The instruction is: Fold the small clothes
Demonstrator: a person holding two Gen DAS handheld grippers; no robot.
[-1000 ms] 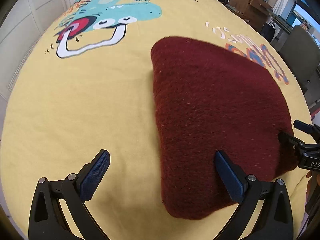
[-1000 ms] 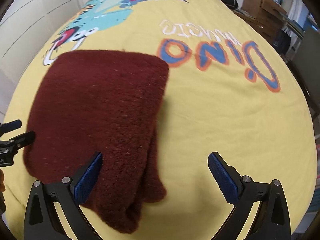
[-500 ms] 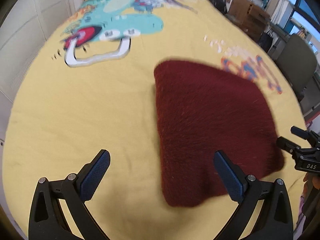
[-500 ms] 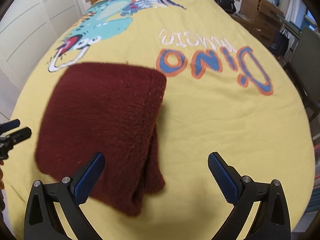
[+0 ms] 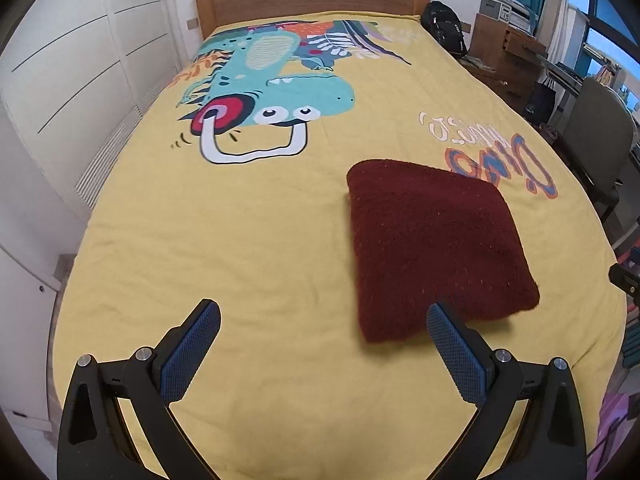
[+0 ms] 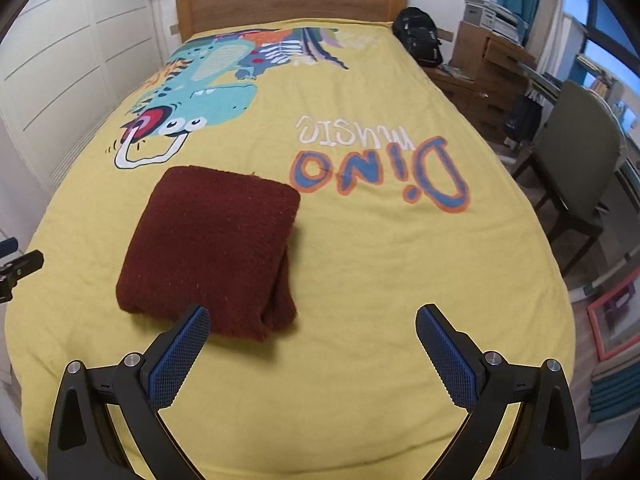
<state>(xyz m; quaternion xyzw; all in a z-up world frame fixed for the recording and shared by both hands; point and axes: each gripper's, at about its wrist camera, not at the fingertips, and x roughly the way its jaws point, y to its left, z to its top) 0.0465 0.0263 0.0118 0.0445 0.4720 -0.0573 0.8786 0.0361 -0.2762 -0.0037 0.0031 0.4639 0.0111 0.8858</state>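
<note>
Left gripper (image 5: 324,350) spread wide, nothing between blue pads (image 5: 188,354) — hung above yellow bedspread (image 5: 260,240). Right gripper (image 6: 312,354) likewise gaped apart, empty. Dark red garment (image 6: 216,240) lay folded into a thick square on bedspread, near the "Dino" print (image 6: 384,176), clear of both grippers.

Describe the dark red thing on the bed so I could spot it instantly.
Find the bed's yellow dinosaur-print cover. Near its foot end, between the cartoon dinosaur and the "Dino" lettering, lies a folded maroon garment. It is the only fuzzy, dark, loose item on the cover.
</note>
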